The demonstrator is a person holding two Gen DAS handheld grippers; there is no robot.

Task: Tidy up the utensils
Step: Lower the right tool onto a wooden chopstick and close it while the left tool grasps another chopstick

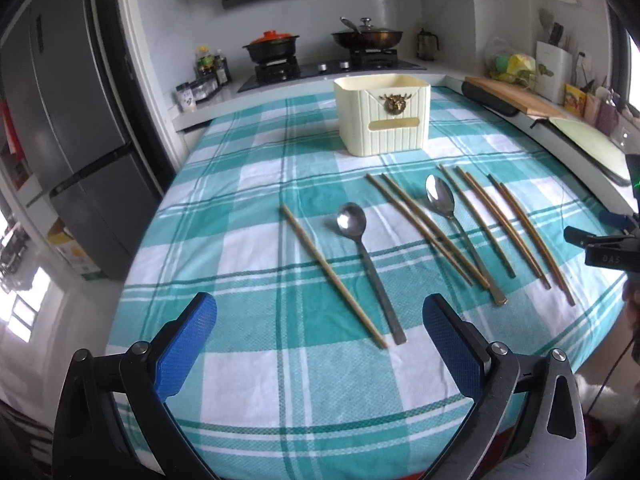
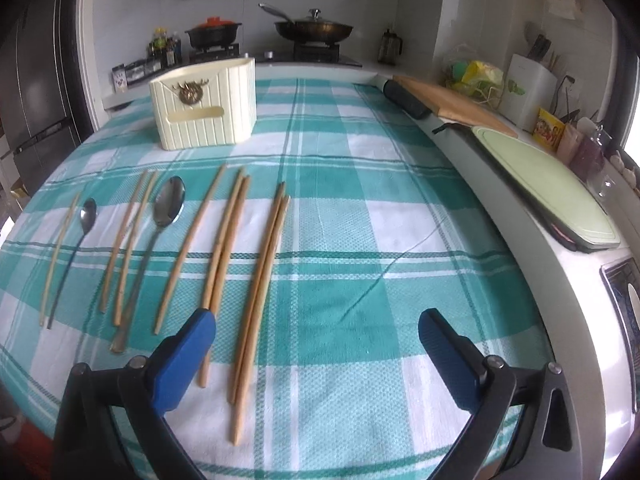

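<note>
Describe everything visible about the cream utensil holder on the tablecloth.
The cream utensil holder is a squarish, open-topped box with rounded corners and vertical ribbing, plastic by its look. Its front bears a bronze-coloured animal-head ornament above a gold rectangular label plate. It stands upright on the teal-and-white checked tablecloth, behind the row of chopsticks and spoons, touching none of them. Its inside is not visible.

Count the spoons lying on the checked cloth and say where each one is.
2. The smaller spoon lies toward the left, beside a lone chopstick. The larger spoon lies right of it, among the chopstick pairs, in front of the cream holder. None seems hidden.
</note>
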